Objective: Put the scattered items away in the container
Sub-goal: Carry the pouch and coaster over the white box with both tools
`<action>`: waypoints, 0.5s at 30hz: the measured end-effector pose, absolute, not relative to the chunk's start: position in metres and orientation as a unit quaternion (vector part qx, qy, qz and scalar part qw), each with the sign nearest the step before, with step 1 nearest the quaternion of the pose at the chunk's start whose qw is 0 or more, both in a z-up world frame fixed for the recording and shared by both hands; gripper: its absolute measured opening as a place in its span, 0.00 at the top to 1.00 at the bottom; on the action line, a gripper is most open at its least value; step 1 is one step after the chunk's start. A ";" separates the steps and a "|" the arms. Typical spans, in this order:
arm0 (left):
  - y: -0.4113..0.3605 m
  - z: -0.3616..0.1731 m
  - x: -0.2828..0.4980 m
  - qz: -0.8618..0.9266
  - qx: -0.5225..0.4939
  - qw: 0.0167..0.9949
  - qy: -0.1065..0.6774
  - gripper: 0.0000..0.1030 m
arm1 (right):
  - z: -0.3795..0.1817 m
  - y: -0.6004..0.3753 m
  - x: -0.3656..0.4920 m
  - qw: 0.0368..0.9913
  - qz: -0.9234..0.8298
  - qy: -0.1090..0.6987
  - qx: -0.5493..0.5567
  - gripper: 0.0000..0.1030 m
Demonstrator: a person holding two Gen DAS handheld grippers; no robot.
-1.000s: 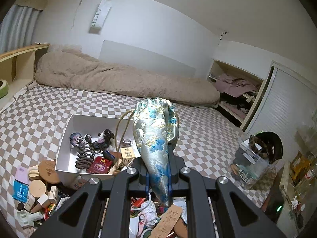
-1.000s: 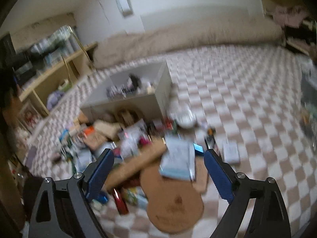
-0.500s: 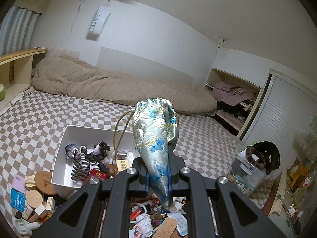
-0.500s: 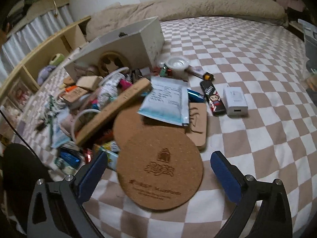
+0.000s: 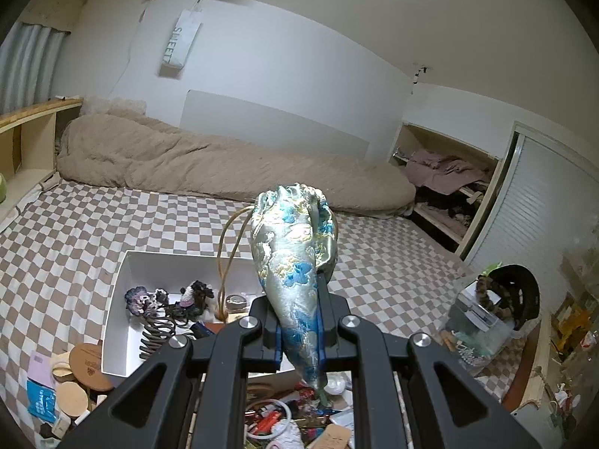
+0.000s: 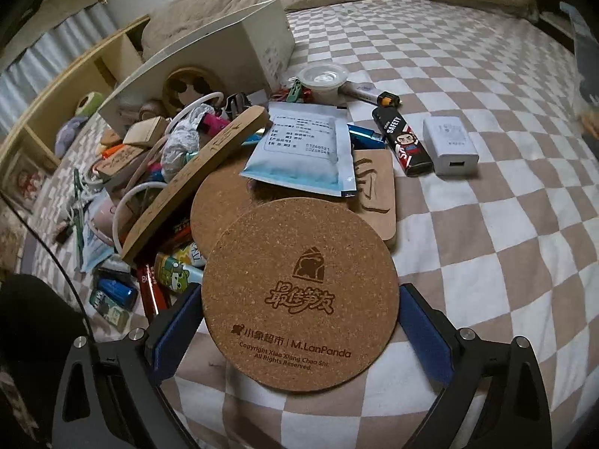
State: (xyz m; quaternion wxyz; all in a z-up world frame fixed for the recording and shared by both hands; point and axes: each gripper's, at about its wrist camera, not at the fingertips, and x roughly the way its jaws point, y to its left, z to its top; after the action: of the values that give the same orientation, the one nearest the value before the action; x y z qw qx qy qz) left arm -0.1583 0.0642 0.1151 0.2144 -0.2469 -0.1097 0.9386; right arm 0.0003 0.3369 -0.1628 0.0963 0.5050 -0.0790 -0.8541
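**Pouch clamped on the left, coaster framed on the right**

Here the left gripper (image 5: 298, 336) is clamped on a brocade pouch (image 5: 295, 262), which stands upright between the blue pads and rises well past the fingertips; its tan cord (image 5: 228, 258) loops out to the left of them. Ahead of the fingers and a little to the left sits the white box (image 5: 119, 321), already holding a coil clip (image 5: 157, 333) and crocheted bits (image 5: 168, 299). Loose clutter lies beneath the fingers.

The right gripper (image 6: 299, 318) is spread wide, with the cork coaster (image 6: 299, 292) lying flat on the checkered blanket (image 6: 486, 224) between its pads. The left pad (image 6: 179, 321) is just beside the coaster's rim, as is the right pad; contact cannot be told. Beyond the fingertips lies a second coaster (image 6: 221, 205) under a foil sachet (image 6: 307, 149), with a lighter (image 6: 404, 142) and a white charger (image 6: 451, 146) to the right. The box (image 6: 209, 56) is further ahead to the left.
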 end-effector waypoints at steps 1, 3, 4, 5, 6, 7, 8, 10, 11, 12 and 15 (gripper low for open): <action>0.062 0.113 -0.162 0.938 -0.250 0.212 -0.110 0.88 | -0.161 0.334 0.002 0.097 -0.855 -0.072 0.505 0.03; 0.058 0.108 -0.168 0.938 -0.258 0.208 -0.106 0.88 | -0.157 0.330 0.003 0.098 -0.857 -0.065 0.502 0.03; 0.057 0.106 -0.171 0.938 -0.261 0.205 -0.101 0.88 | -0.153 0.329 0.004 0.097 -0.860 -0.063 0.497 0.03; 0.055 0.104 -0.173 0.938 -0.263 0.201 -0.098 0.88 | -0.149 0.329 0.004 0.096 -0.863 -0.065 0.491 0.03; 0.052 0.102 -0.175 0.939 -0.265 0.197 -0.095 0.88 | -0.146 0.329 0.004 0.096 -0.866 -0.069 0.487 0.03; 0.049 0.100 -0.177 0.939 -0.268 0.194 -0.094 0.88 | -0.141 0.330 0.003 0.097 -0.868 -0.077 0.482 0.03; 0.046 0.099 -0.179 0.939 -0.269 0.191 -0.094 0.88 | -0.136 0.331 0.002 0.099 -0.870 -0.086 0.475 0.03; 0.038 0.094 -0.183 0.939 -0.272 0.184 -0.099 0.88 | -0.121 0.330 -0.002 0.105 -0.876 -0.097 0.460 0.03; 0.034 0.091 -0.185 0.939 -0.274 0.180 -0.103 0.88 | -0.114 0.329 -0.004 0.108 -0.880 -0.098 0.452 0.03; 0.030 0.088 -0.188 0.939 -0.276 0.177 -0.106 0.88 | -0.107 0.327 -0.006 0.112 -0.883 -0.099 0.445 0.03; 0.018 0.079 -0.195 0.938 -0.282 0.167 -0.115 0.88 | -0.083 0.320 -0.015 0.136 -0.890 -0.113 0.420 0.03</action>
State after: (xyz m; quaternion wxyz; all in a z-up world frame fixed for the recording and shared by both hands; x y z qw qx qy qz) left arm -0.1948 0.0184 0.0791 0.1674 -0.2819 -0.1154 0.9376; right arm -0.0153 0.3197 -0.0831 0.1359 0.4198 -0.1132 -0.8902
